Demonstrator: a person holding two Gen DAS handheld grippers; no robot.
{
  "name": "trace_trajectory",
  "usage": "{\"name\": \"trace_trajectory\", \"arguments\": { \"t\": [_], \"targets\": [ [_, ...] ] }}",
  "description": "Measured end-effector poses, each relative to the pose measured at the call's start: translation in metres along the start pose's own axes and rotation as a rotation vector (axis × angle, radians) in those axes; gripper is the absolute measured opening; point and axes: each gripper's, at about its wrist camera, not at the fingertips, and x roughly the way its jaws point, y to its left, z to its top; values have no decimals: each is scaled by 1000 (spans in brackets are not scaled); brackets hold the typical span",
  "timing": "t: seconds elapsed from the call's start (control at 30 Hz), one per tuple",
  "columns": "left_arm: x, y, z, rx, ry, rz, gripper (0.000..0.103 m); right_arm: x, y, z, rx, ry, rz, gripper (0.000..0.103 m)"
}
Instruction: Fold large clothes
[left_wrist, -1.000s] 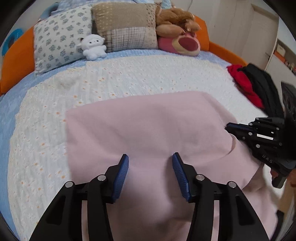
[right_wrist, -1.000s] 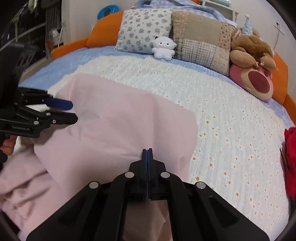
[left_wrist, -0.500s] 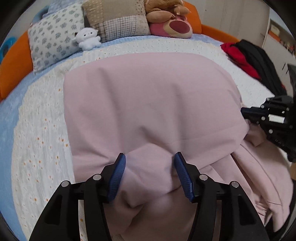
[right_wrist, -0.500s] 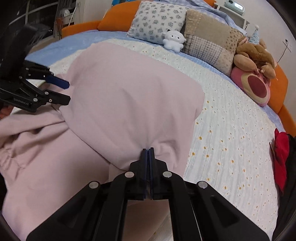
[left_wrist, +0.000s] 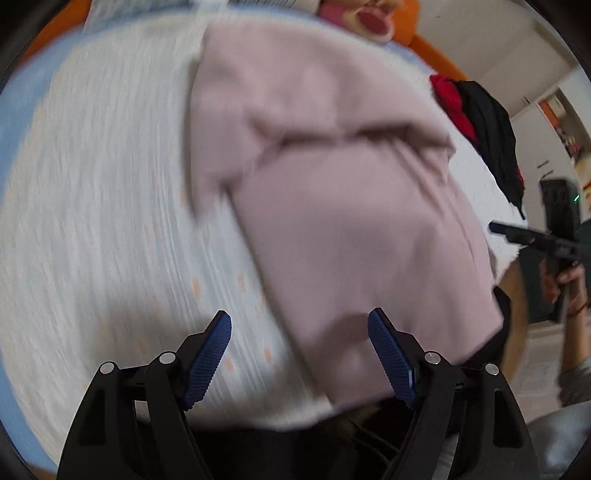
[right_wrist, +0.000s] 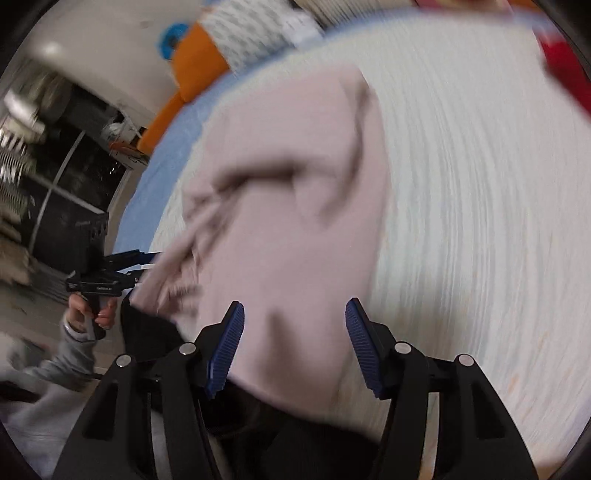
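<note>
From left to right, the left tongs (left_wrist: 299, 347) and right tongs (right_wrist: 294, 334) are both opening with nothing clamped, the pink garment (left_wrist: 332, 177) lying on the bed (left_wrist: 110, 184) folded over once, creased, further folds seemingly left.

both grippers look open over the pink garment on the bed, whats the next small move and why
Probably a pause to let the pink garment settle, then smoothing it. Both the left gripper and right gripper are opening with no cloth pinched, and a deep crease runs across the folded cloth on the bedspread.
</note>
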Motion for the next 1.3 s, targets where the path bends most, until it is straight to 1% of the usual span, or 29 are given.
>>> {"name": "trace_trajectory", "arguments": {
  "t": [0.07, 0.1, 0.17, 0.2, 0.27, 0.4, 0.43, 0.47, 0.5, 0.53, 0.57, 0.6, 0.63, 0.7, 0.73, 0.8, 0.83, 0.9, 1.0, 1.03, 1.13, 1.2, 1.23, 1.27, 1.3],
  "targets": [
    [7, -1, -10, 0, 32, -11, 78, 12, -9, -14, 55, 52, -3, 57],
    [11, -6, -15, 13, 41, -1, 78, 15, -10, -16, 63, 61, -3, 57],
    [17, -14, -25, 29, 58, -22, 78, 22, -9, -26, 81, 74, 15, 57],
    [21, -19, -28, 35, 73, -44, 78, 22, -7, -28, 83, 75, 31, 57],
    [26, -26, -32, 49, 85, -66, 78, 22, -4, -29, 99, 74, 94, 57],
    [36, -34, -33, 66, 94, -47, 78, 26, 1, -21, 108, 84, 116, 55],
    [36, -35, -32, 69, 85, -45, 77, 28, 4, -19, 109, 87, 129, 49],
    [35, -37, -30, 72, 77, -43, 74, 29, 6, -17, 105, 85, 136, 40],
    [33, -37, -28, 77, 65, -30, 66, 30, 9, -15, 101, 85, 145, 35],
    [30, -34, -23, 76, 57, -16, 53, 31, 8, -13, 107, 84, 159, 28],
    [29, -30, -22, 65, 47, -11, 46, 31, 8, -11, 115, 79, 169, 16],
    [28, -28, -20, 56, 44, -15, 31, 30, 5, -11, 118, 76, 179, 12],
    [26, -25, -20, 45, 37, -26, 20, 27, 4, -8, 126, 63, 195, 7],
    [19, -16, -15, 21, 24, -56, 10, 22, 4, -6, 131, 48, 238, 5],
    [15, -13, -10, 12, 24, -81, 10, 18, 6, -1, 141, 32, 265, 5],
    [-2, -12, -1, 3, 1, -146, 9, 5, 13, 10, 138, -6, 326, 4],
    [-7, -16, 1, 10, -11, -159, 9, 1, 17, 15, 132, -18, 332, 4],
    [-30, -21, 18, 22, -50, -209, 9, -10, 27, 29, 106, -49, 356, 4],
    [-55, -24, 45, 36, -95, -261, 9, -26, 37, 59, 78, -100, 387, 4],
    [-62, -24, 56, 38, -107, -279, 9, -31, 41, 71, 68, -118, 398, 4],
    [-82, -19, 92, 50, -157, -298, 9, -42, 43, 112, 49, -177, 426, 4],
    [-91, -6, 117, 29, -178, -323, 10, -46, 42, 137, 62, -218, 433, 4],
    [-92, 5, 134, 3, -190, -340, 10, -46, 38, 155, 73, -236, 445, 4],
    [-92, 17, 151, -21, -198, -345, 10, -45, 33, 173, 94, -268, 439, 4],
    [-86, 18, 164, -35, -203, -345, 10, -41, 29, 191, 110, -283, 438, 4]
  ]
}}
